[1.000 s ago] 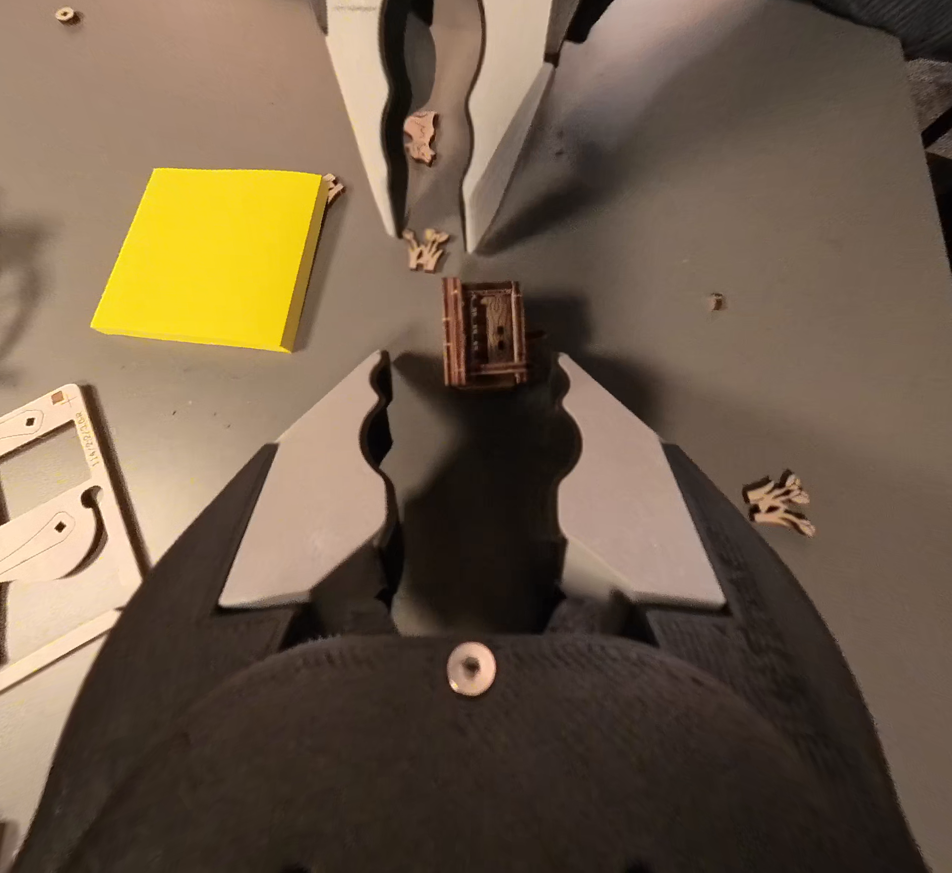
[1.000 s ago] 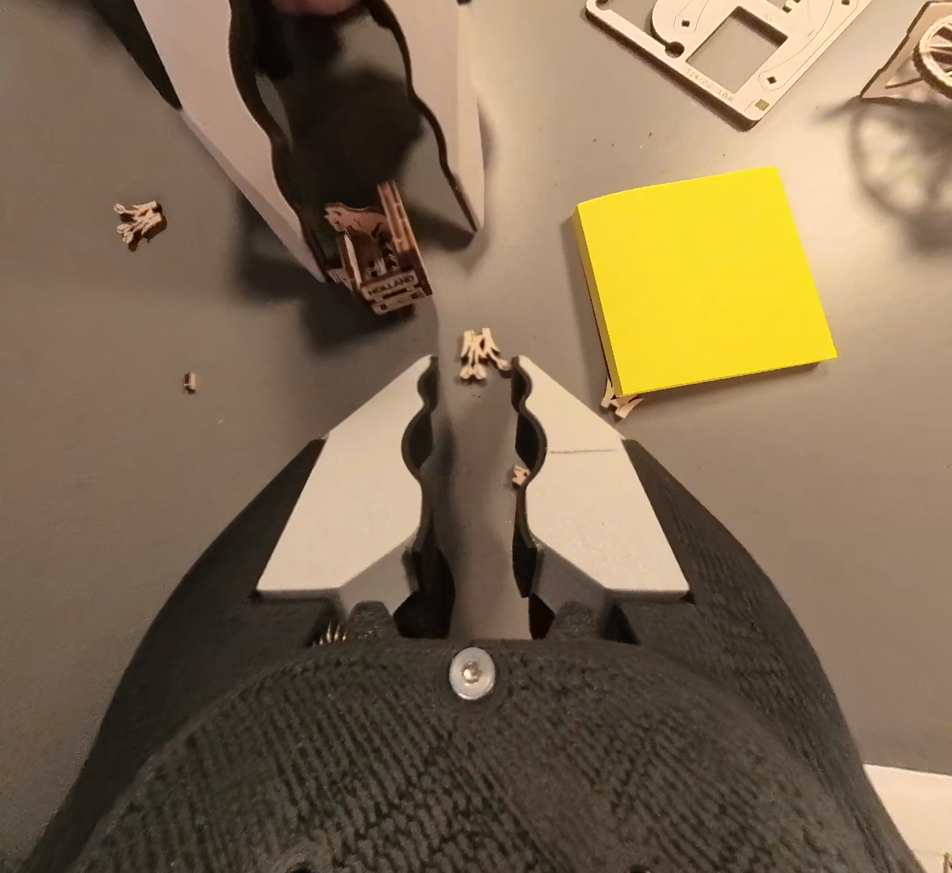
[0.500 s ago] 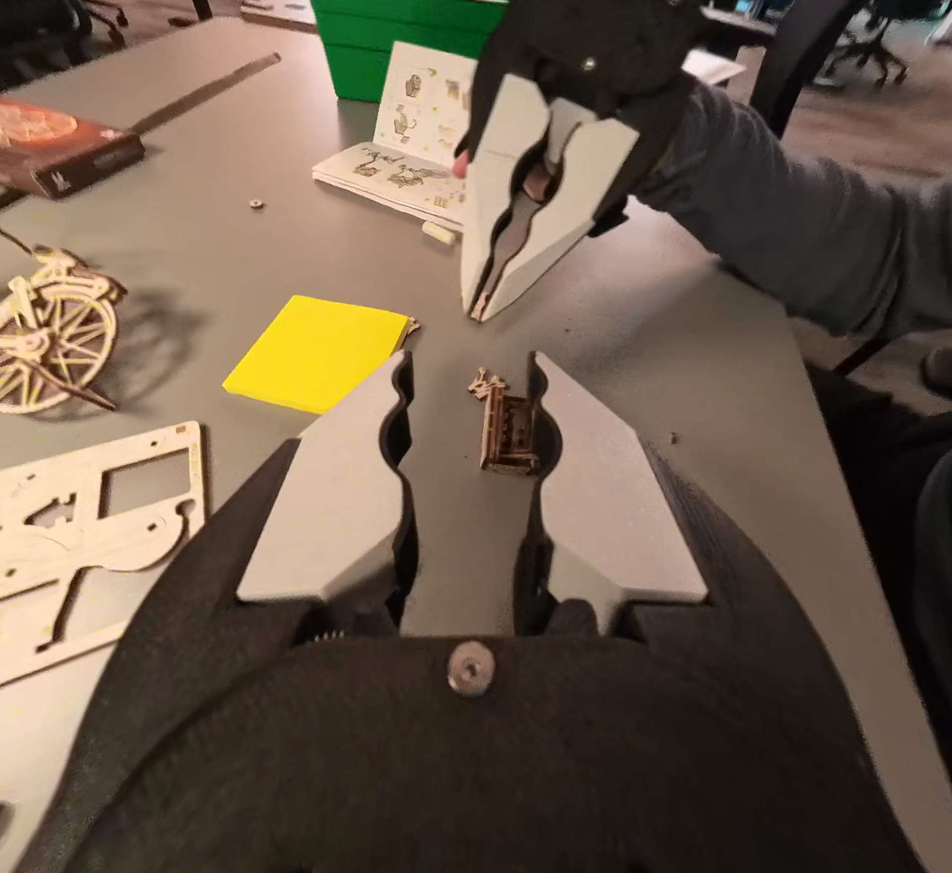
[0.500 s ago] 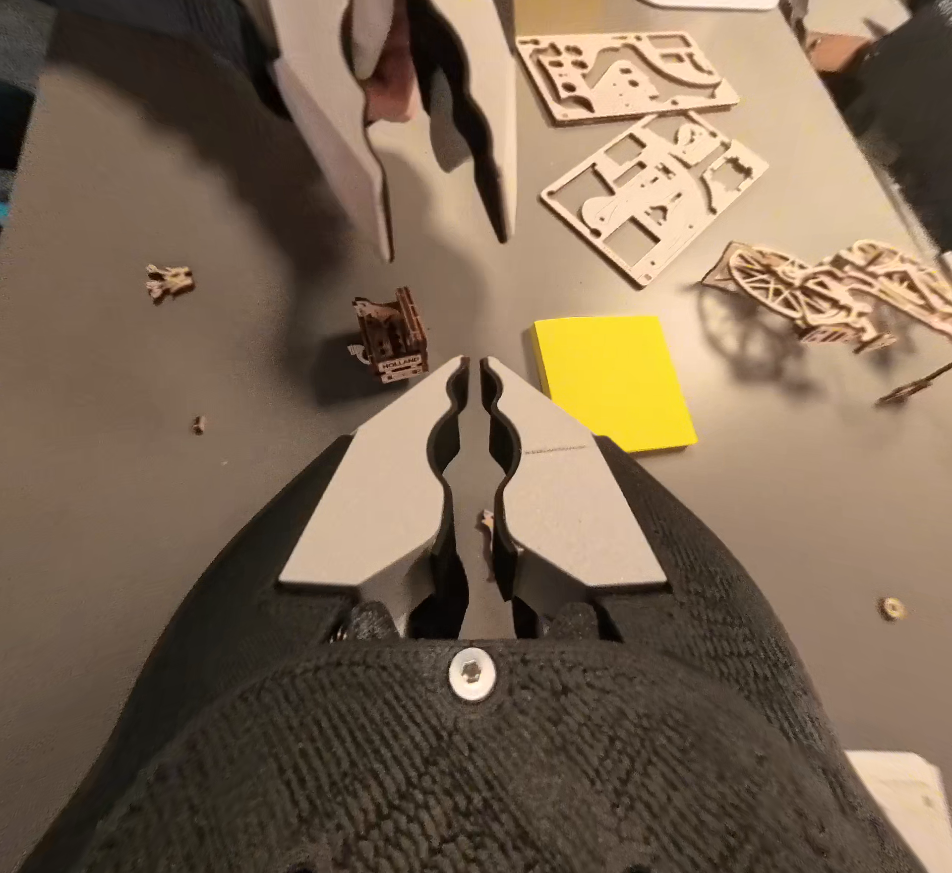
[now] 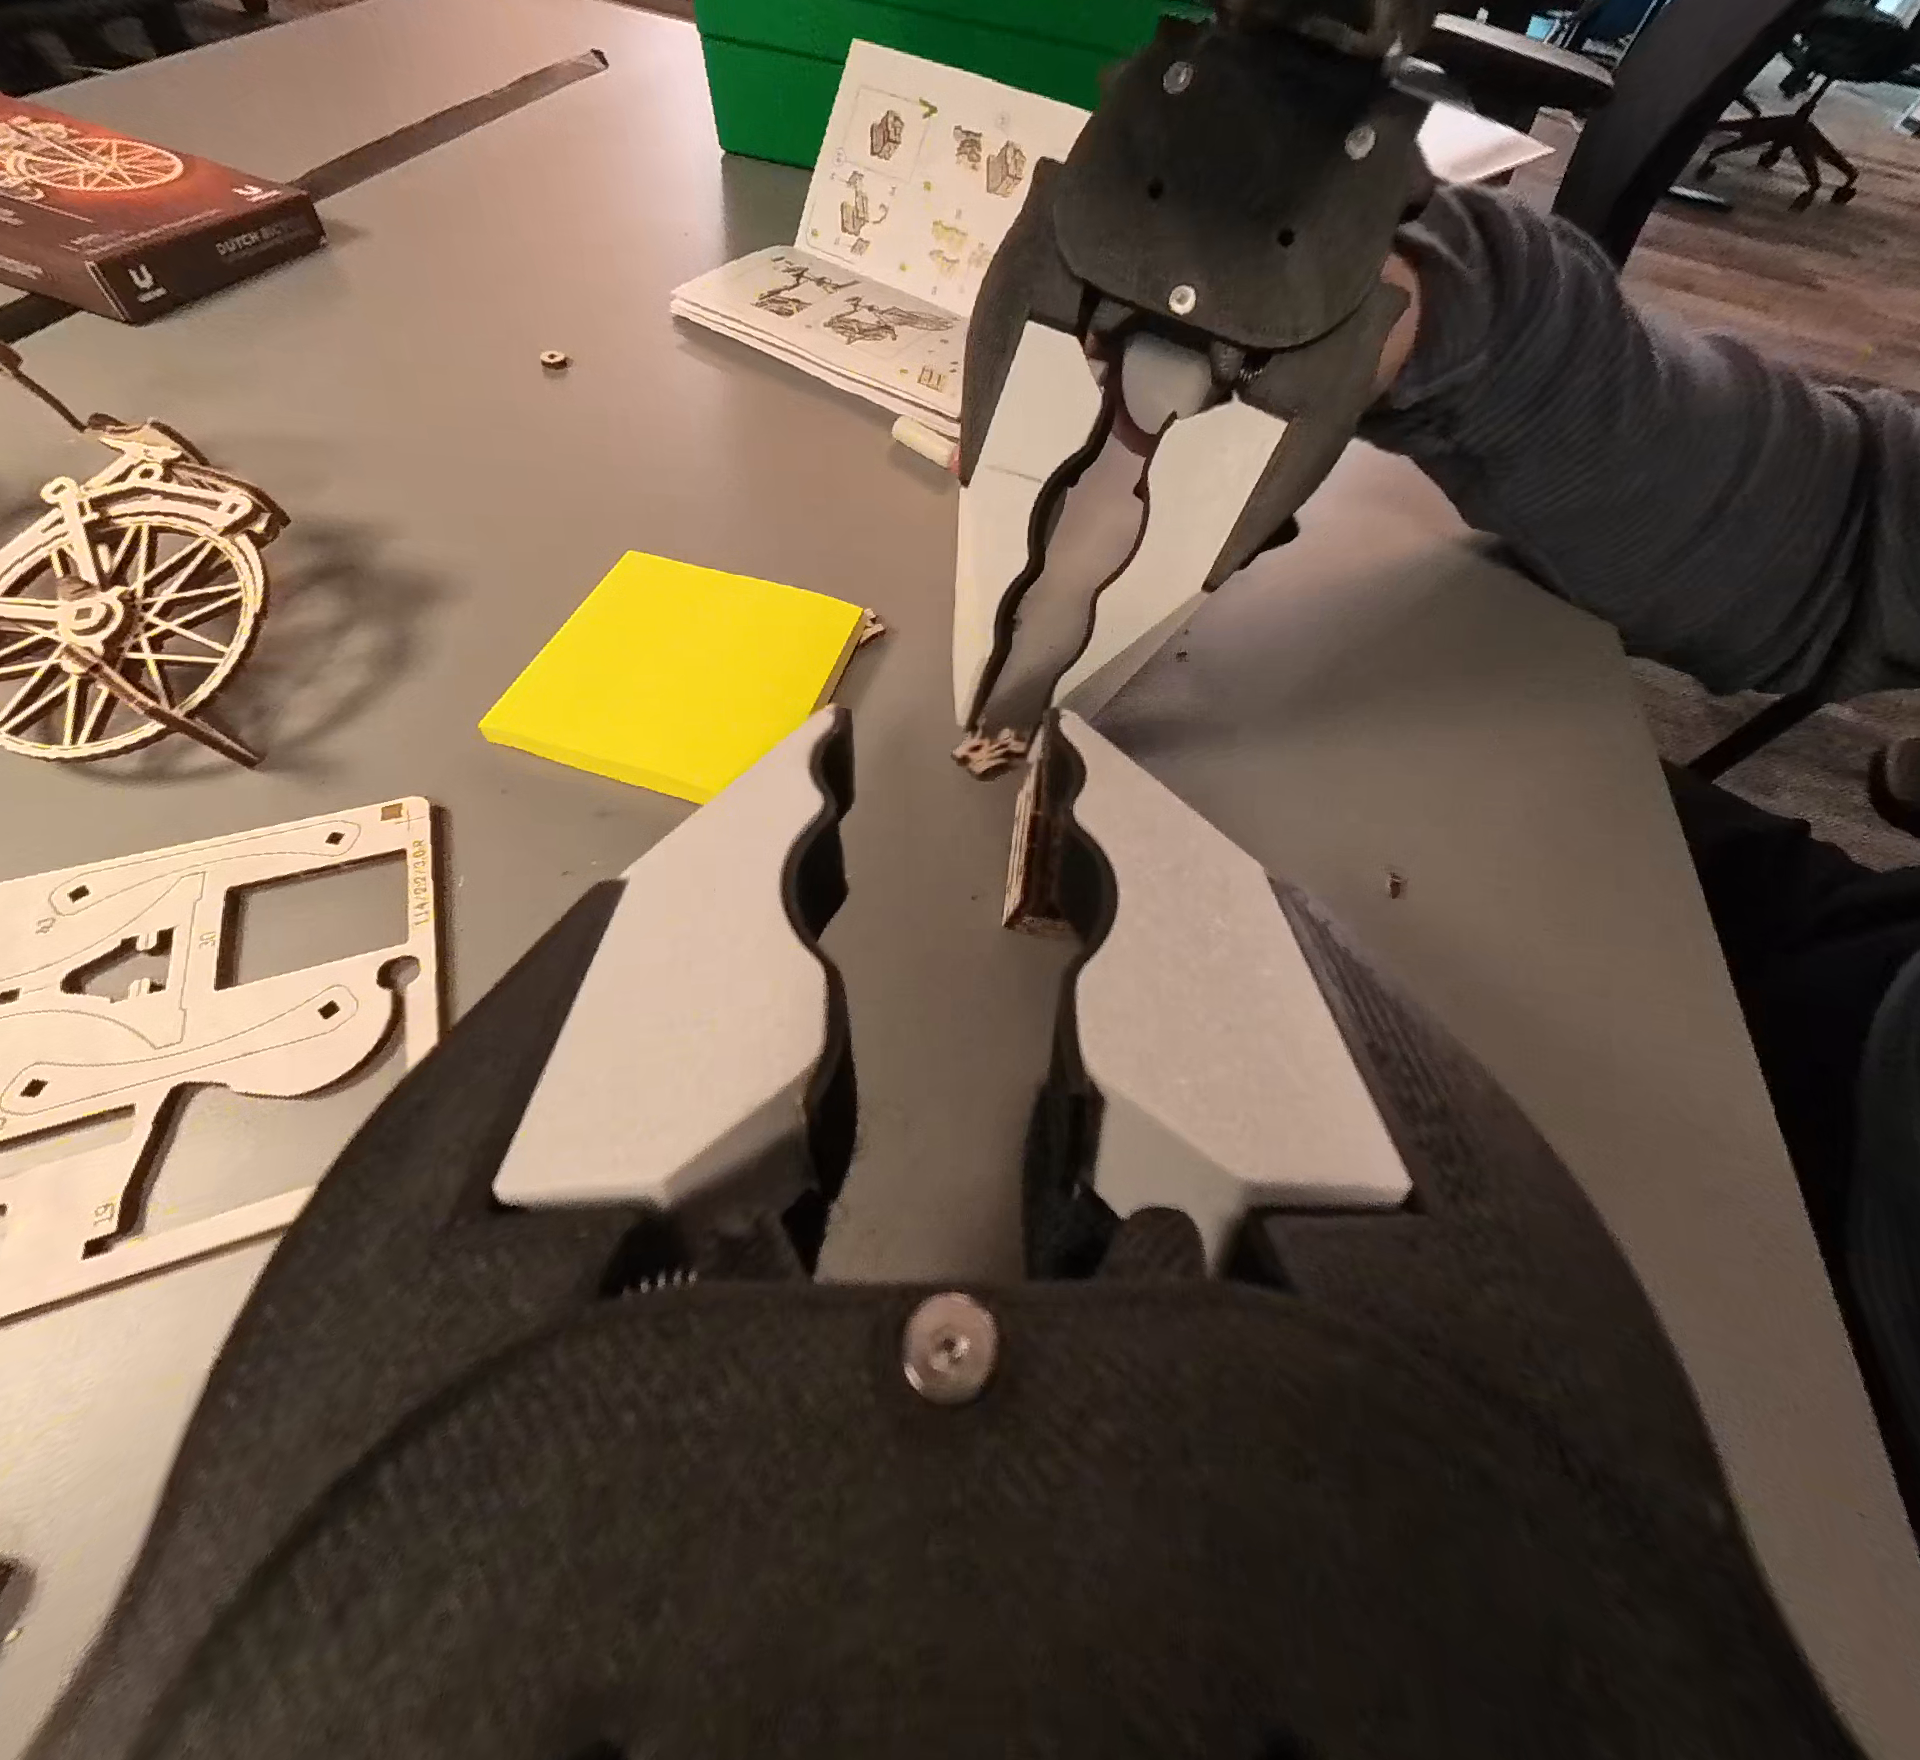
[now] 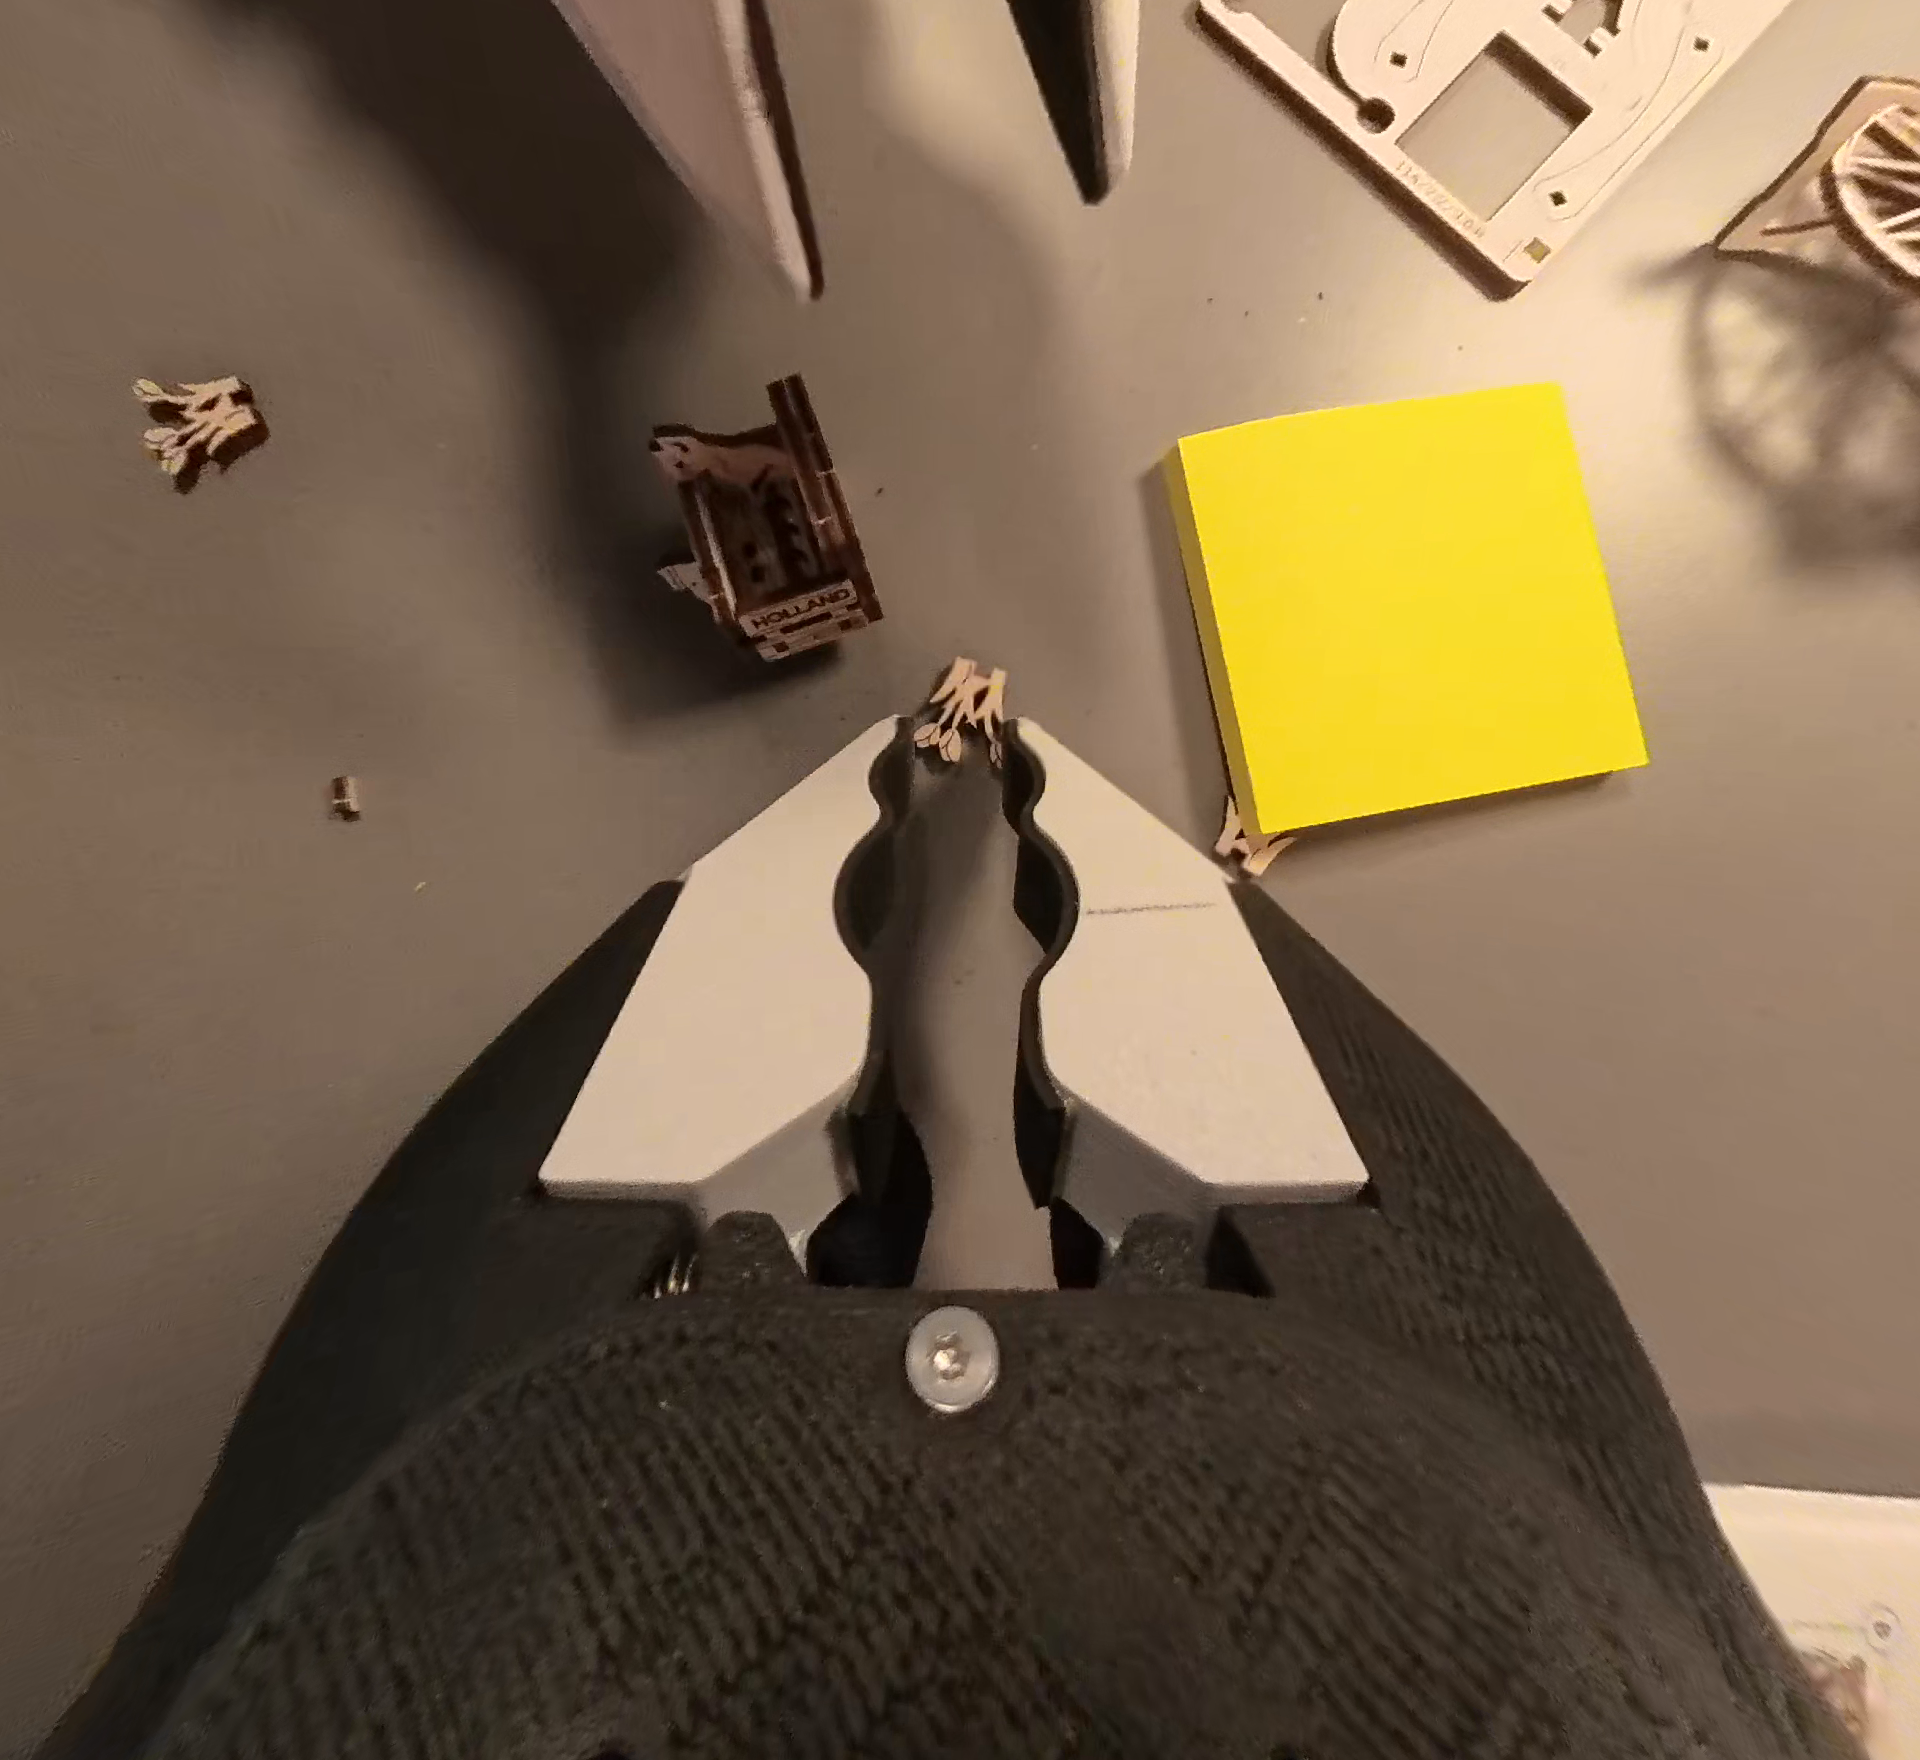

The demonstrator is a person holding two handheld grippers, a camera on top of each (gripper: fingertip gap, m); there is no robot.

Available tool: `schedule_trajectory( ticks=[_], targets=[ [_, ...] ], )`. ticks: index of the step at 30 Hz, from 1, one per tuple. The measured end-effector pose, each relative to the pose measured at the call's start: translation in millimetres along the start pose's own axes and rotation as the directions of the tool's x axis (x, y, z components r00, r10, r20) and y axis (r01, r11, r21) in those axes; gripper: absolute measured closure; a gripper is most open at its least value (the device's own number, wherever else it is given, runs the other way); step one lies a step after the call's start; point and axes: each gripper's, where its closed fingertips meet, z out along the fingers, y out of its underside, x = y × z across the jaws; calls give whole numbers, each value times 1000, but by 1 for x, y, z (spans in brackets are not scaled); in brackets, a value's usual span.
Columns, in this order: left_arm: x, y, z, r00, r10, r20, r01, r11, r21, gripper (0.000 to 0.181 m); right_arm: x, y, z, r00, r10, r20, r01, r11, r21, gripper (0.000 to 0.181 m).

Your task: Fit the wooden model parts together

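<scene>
The small wooden box model [image 6: 764,531] stands on the grey table [image 6: 312,879], below the left gripper [image 5: 945,754], whose jaws are spread with nothing held. The right gripper [image 6: 961,734] points down at a tiny wooden flower piece [image 6: 966,708], jaws narrowly parted around it; grasp unclear. A yellow notepad [image 6: 1392,598] lies beside

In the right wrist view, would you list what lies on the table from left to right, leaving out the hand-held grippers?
Small pale wooden piece → tiny peg → brown wooden box model → branched wooden piece → yellow sticky-note pad.
</scene>
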Motion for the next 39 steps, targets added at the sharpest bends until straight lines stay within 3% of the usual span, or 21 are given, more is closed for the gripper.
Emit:
schedule_trajectory(
  ticks=[6,12,15,18,21,24,27,30,35,39],
  targets=[
    [-5,1,4,993,-113,-30,112,994,-3,150,9,-22,-9,978,-155,-138,169,981,98,167],
    [-1,-7,3,949,-282,-141,288,957,25,152,4,-56,-22,873,-357,-334,410,906,104,168],
    [-2,-2,4,946,-298,-124,300,954,-6,161,0,-66,-25,842,-393,-369,458,883,105,168],
    [7,-8,3,911,-359,-202,368,930,3,177,0,-70,-27,823,-407,-397,481,870,105,167],
    [6,-12,1,916,-341,-214,357,933,39,180,0,-77,-34,823,-382,-420,481,862,159,171],
    [6,-35,-12,907,-306,-290,365,913,181,180,-3,-98,-53,945,-143,-293,269,849,455,163],
    [14,-49,-23,896,-251,-365,362,891,275,180,-8,-115,-72,996,72,60,-94,732,675,165],
    [20,-55,-26,901,-201,-384,336,883,326,180,-10,-118,-81,959,127,253,-273,656,703,169],
    [19,-66,-36,901,-172,-397,341,846,409,180,-2,-109,-77,958,179,224,-285,683,672,167],
    [22,-68,-37,892,-172,-418,355,838,415,180,-13,-117,-81,917,148,370,-376,626,683,174]
  ],
)
